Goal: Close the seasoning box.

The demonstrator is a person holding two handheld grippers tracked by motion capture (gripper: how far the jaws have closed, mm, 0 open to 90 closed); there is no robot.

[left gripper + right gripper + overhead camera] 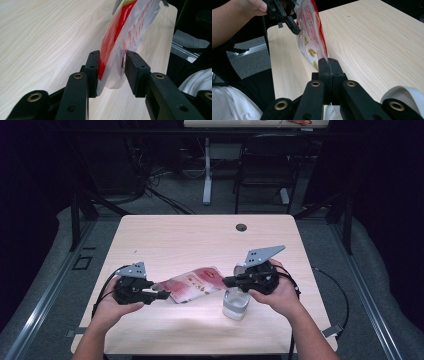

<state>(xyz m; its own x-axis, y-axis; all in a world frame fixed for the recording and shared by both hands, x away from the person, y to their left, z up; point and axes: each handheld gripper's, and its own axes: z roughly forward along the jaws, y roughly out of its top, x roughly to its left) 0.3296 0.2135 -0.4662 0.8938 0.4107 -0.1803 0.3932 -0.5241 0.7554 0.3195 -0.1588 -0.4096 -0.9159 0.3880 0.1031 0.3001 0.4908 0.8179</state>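
The red and white bag [192, 284] hangs stretched between both grippers, above the counter [190, 235]; the right gripper [328, 65] pinches one end, the left gripper [111, 71] the other, its jaws standing slightly apart around the bag.

Black grippers [150, 295], brass-ringed jaws, grey three-cornered plates [263, 254], trailing black cables [334, 285]

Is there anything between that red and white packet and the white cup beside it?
Nothing visible. The packet hangs between the left gripper and right gripper, and the cup sits just beyond its right end on the bare table.
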